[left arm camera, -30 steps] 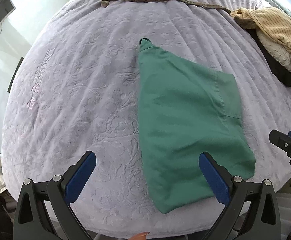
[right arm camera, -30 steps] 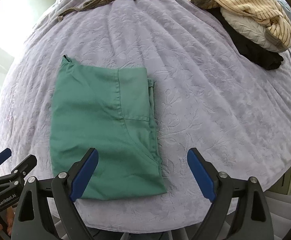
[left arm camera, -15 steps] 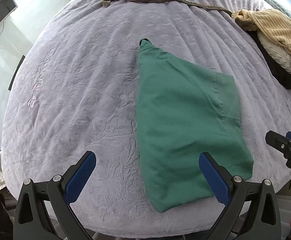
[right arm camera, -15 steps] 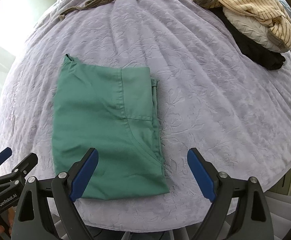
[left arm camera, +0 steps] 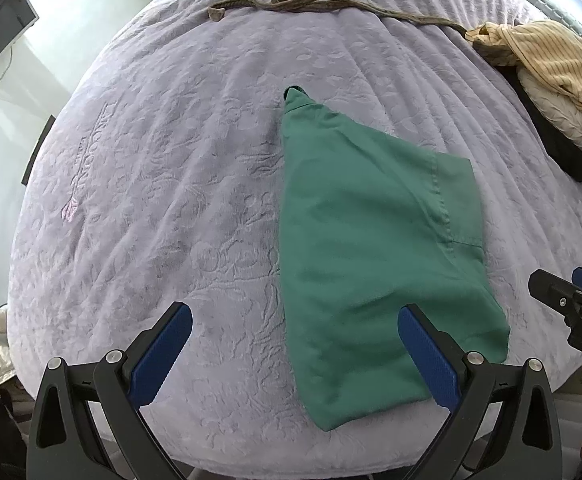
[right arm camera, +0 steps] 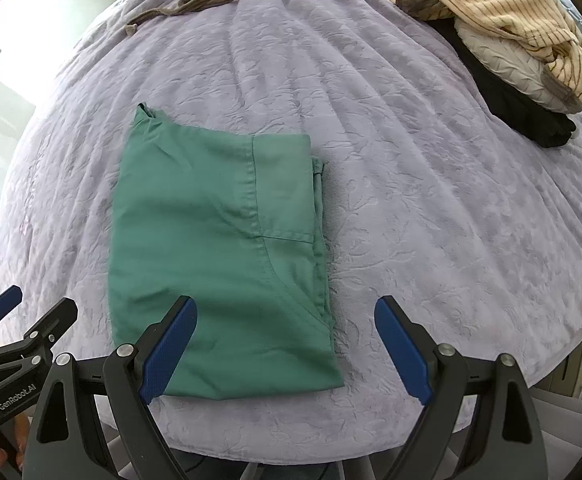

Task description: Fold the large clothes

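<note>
A green garment (left arm camera: 371,248) lies folded flat into a rough rectangle on the lilac bedspread (left arm camera: 171,184); it also shows in the right wrist view (right arm camera: 219,256). My left gripper (left arm camera: 291,356) is open and empty, held above the garment's near left edge. My right gripper (right arm camera: 285,348) is open and empty, held above the garment's near right corner. Neither touches the cloth. Each gripper shows at the edge of the other's view: the right one (left arm camera: 571,308) and the left one (right arm camera: 15,336).
A pile of clothes, striped yellow (right arm camera: 503,12), cream and black, lies at the far right of the bed. A brown belt-like strip (left arm camera: 291,2) stretches along the far edge. The bed's near edge drops off just below the grippers.
Both grippers have drawn slightly back and up from the garment, which sits a little further away in both views. The garment itself has not moved.
</note>
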A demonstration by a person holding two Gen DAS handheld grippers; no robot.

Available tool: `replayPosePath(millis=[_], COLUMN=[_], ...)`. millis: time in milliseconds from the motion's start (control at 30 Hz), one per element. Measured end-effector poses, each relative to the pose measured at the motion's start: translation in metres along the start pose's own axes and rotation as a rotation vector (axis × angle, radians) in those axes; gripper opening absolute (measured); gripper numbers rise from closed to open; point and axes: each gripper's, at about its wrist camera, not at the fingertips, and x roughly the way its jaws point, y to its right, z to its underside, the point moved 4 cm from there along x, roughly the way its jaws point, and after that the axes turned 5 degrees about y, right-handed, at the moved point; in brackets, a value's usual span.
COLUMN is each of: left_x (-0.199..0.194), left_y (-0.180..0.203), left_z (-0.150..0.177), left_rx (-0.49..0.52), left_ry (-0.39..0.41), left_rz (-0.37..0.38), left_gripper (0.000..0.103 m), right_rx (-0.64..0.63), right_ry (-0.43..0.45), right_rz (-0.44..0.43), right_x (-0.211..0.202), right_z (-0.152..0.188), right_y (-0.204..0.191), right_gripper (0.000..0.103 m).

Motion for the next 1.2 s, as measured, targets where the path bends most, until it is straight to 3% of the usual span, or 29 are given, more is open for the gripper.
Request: replayPosePath(millis=[1200], left_x=[-0.0011], left_y=[0.0046], left_z=[0.0038], left_rx=[0.009], left_ry=[-0.004], left_rz=[0.001], left_gripper=[0.103], right_rx=[-0.006], right_ry=[-0.001], right_rz=[0.000], right_x=[-0.0010], right_z=[-0.0011], right_y=[-0.0003], right_gripper=[0.092])
